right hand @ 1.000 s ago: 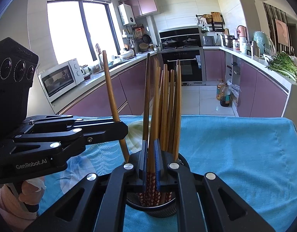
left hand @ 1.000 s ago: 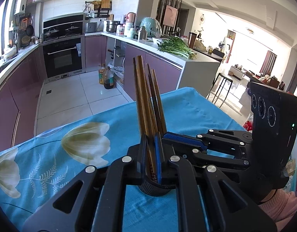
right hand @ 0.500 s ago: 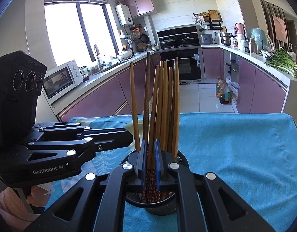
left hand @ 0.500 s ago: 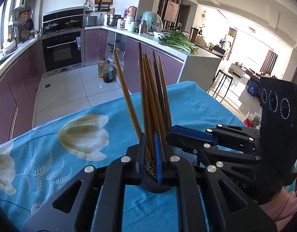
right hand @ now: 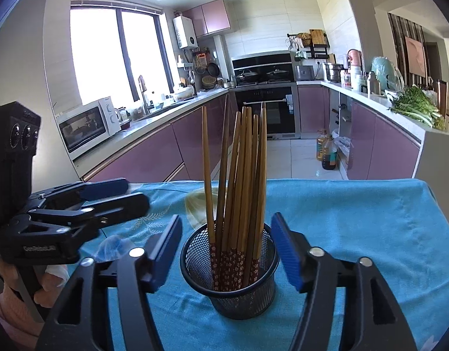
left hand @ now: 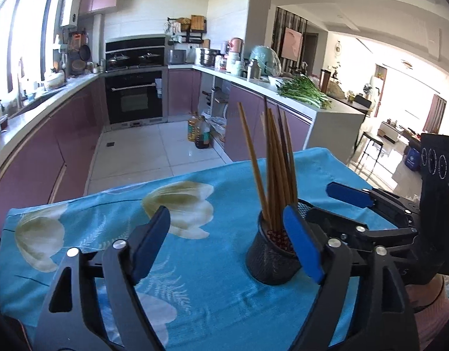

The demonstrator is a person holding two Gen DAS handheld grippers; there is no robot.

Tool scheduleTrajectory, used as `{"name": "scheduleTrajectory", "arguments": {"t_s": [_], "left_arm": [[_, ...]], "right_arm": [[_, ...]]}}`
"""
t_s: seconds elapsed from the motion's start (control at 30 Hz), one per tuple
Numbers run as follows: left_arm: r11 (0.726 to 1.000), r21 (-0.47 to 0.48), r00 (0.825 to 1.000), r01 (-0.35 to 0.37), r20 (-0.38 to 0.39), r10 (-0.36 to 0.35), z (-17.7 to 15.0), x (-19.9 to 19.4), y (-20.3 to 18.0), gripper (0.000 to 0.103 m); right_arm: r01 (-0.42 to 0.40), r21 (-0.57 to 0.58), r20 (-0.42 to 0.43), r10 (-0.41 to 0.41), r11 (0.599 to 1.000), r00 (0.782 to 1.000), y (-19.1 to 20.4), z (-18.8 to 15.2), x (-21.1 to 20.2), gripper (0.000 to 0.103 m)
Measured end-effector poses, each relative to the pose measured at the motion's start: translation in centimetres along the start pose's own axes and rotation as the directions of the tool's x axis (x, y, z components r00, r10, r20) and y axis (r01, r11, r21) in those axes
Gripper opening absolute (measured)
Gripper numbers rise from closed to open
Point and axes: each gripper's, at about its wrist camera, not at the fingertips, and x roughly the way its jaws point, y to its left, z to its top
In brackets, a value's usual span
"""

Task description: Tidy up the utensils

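Right wrist view: right gripper (right hand: 226, 247) has its fingers (right hand: 286, 251) opening, spread on either side of the black mesh holder (right hand: 229, 286), pads clear of the rim, nothing pinched. Chopsticks (right hand: 242, 175) stand bundled in the holder, long axis near upright, fanning slightly, patterned ends down. Holder sits on the blue floral worktop (right hand: 356, 219), dead ahead between these fingers, so right hand is nearer. Gripper points forward and tilted down.

Left wrist view: left gripper (left hand: 224, 237) also opening, fingers (left hand: 150, 234) wide, empty; holder (left hand: 271, 254) lies off to the right, just behind the right-hand pad, not centred in the gap. Left gripper angled down, aimed left of the holder. A pink sleeve (left hand: 429, 318) shows behind the right gripper. All visible chopsticks look binned; likely release and retreat.
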Motion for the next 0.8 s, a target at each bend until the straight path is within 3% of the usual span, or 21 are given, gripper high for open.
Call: {"name": "scheduleTrajectory", "arguments": {"t_s": [0.1, 0.3, 0.53, 0.8], "left_arm": [[0.998, -0.026, 0.998, -0.054, 0.042, 0.055, -0.9, -2.1, 1.7, 0.091], [0.984, -0.069, 0.979, -0.167, 0.105, 0.173, -2.9, -5.3, 4.1, 0.097], [0.958, -0.130, 0.948, -0.256, 0.160, 0.275, -5.2, -8.7, 5.8, 0.097], [0.930, -0.126, 0.905, -0.346, 0.215, 0.366, -6.8, -10.9, 5.5, 0.097]], "right_arm": [[0.011, -0.005, 0.022, -0.011, 1.000, 1.000, 0.4, -0.2, -0.5, 0.079], [0.047, -0.051, 0.105, -0.042, 0.998, 0.994, 1.9, -1.1, -2.0, 0.096], [0.075, -0.099, 0.175, -0.057, 0.992, 0.983, 3.9, -2.2, -3.3, 0.096], [0.118, -0.124, 0.224, -0.088, 0.985, 0.971, 5.4, -3.3, -4.4, 0.096]]}}
